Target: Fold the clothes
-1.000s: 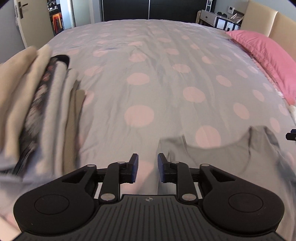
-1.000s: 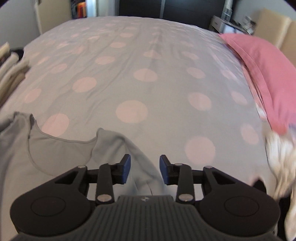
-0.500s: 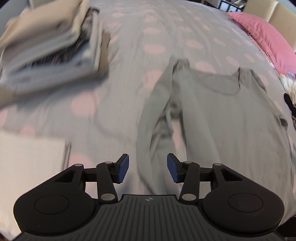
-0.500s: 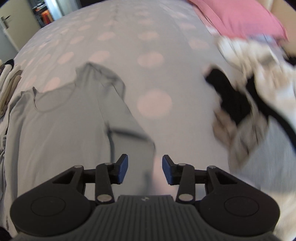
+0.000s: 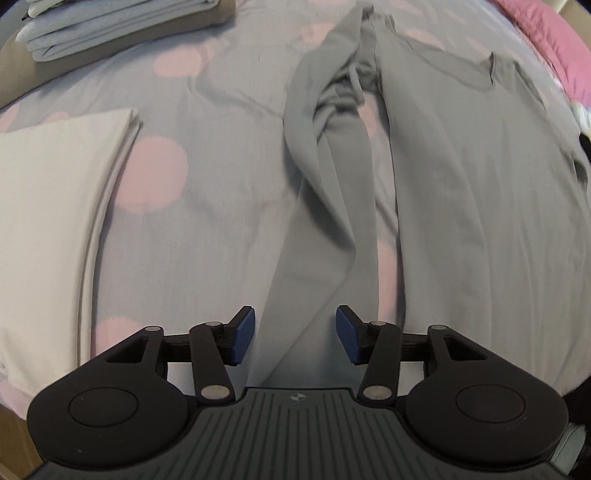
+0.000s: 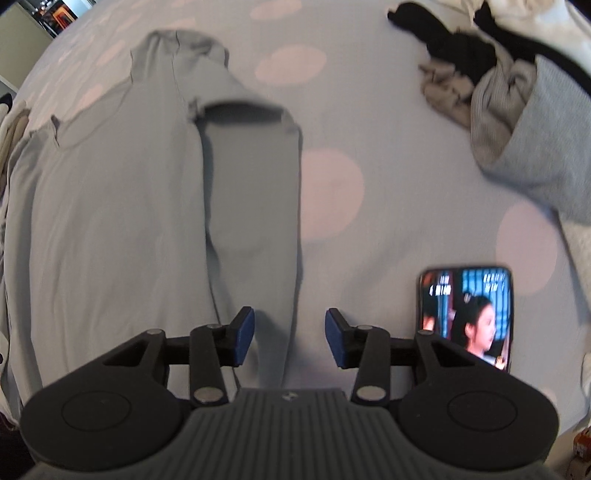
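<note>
On the bed, grey shirt lies below both grippers.

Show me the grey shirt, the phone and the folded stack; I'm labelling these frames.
grey shirt [image 5: 480,221]: left wrist view, its flat body.
phone [image 6: 467,314]: right wrist view, its lit screen.
folded stack [image 5: 110,29]: left wrist view, its layered edge.
</note>
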Motion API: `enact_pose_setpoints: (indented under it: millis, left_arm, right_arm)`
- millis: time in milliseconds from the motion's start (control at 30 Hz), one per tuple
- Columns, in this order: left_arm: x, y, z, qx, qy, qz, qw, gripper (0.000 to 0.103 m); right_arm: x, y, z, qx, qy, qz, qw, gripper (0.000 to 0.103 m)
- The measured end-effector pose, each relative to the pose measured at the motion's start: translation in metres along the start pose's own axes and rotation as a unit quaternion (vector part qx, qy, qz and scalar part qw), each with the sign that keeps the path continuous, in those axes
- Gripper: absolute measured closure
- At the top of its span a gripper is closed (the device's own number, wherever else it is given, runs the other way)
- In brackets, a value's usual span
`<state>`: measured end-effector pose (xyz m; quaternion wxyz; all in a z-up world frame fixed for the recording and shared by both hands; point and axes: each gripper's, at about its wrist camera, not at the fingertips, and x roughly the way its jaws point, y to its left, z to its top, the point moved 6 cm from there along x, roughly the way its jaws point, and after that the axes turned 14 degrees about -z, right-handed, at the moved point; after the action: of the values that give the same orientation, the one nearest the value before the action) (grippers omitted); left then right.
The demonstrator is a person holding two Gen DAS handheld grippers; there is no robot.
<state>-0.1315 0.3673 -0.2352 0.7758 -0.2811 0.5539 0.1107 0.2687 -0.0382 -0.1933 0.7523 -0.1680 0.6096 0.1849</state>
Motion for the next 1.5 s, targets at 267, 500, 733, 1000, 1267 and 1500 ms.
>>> enact_pose_setpoints:
  millis: [267,500,733,1000,1267,1500]
  left_arm:
    - [0.009,0.006,-0.017,0.002,0.034,0.036,0.9988,0.062]
    - [-0.022,0.013,-0.004,-0.042,-0.019,-0.001,0.9989,0.102]
    - [-0.098,0.03,0.035,-0.094,-0.12,-0.059,0.9866,0.102]
    - [-0.171,0.109,0.081,-0.163,-0.244,0.005,0.956,0.102]
    - [-0.171,0.184,0.095,-0.224,-0.288,0.063,0.929,0.102]
    - [-0.141,0.244,0.07,-0.33,-0.257,0.067,0.9059,0.101]
  right_arm:
    - [0.003,0.008,-0.008,-0.024,0.005,-0.009,1.0,0.061]
    - [0.003,0.008,-0.01,-0.028,0.0,-0.012,1.0,0.063]
    - [0.006,0.012,-0.007,-0.035,0.0,-0.017,0.999,0.062]
    - [0.009,0.011,-0.006,-0.037,0.001,-0.02,0.999,0.062]
    - [0.011,0.012,-0.004,-0.035,0.002,-0.02,0.999,0.061]
    - [0.012,0.011,-0.004,-0.032,0.001,-0.021,0.999,0.06]
